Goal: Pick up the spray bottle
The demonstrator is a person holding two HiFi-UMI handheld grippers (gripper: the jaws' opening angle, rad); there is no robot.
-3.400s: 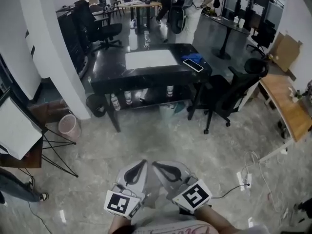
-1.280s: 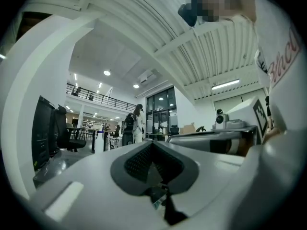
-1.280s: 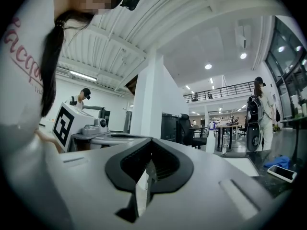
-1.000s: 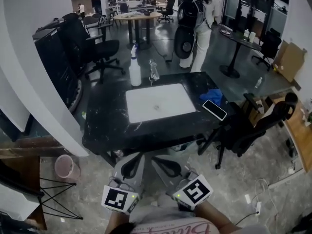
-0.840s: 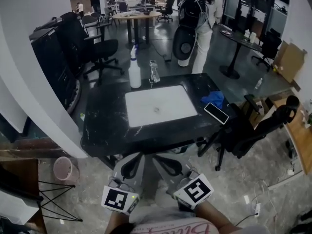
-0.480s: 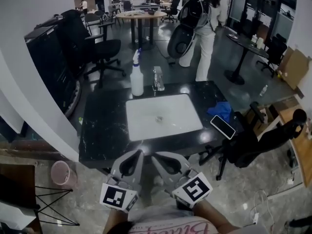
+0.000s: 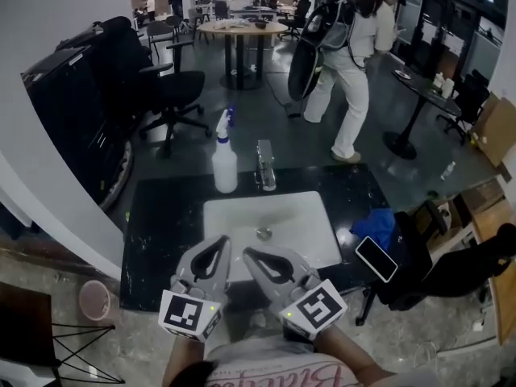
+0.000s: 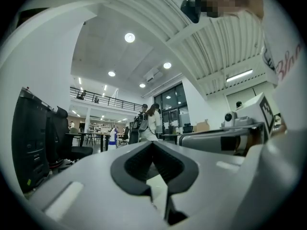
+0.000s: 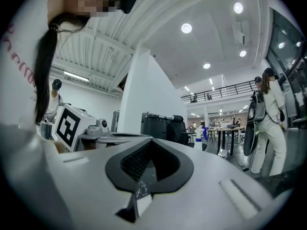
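Both grippers are held low and close to the person's body, side by side and pointing forward over the near edge of the black table. The left gripper has its jaws pressed together with nothing between them, and the right gripper is clenched and empty in the same way. I think this is only a carrying posture, because nothing is near enough to grasp.

Just beyond the tips lies the white sink basin, set into the table top. To its right are a blue cloth and a phone, which have no part in the task.

At the far rim of the basin stands the faucet, and the spray bottle stands upright just to the left of it (a natural place for a cleaning bottle). It is well apart from both grippers, so the pick-up is not yet begun. In my judgement the jaws must open before the reach across the basin.

Farther away are an office chair and a person on the floor behind.
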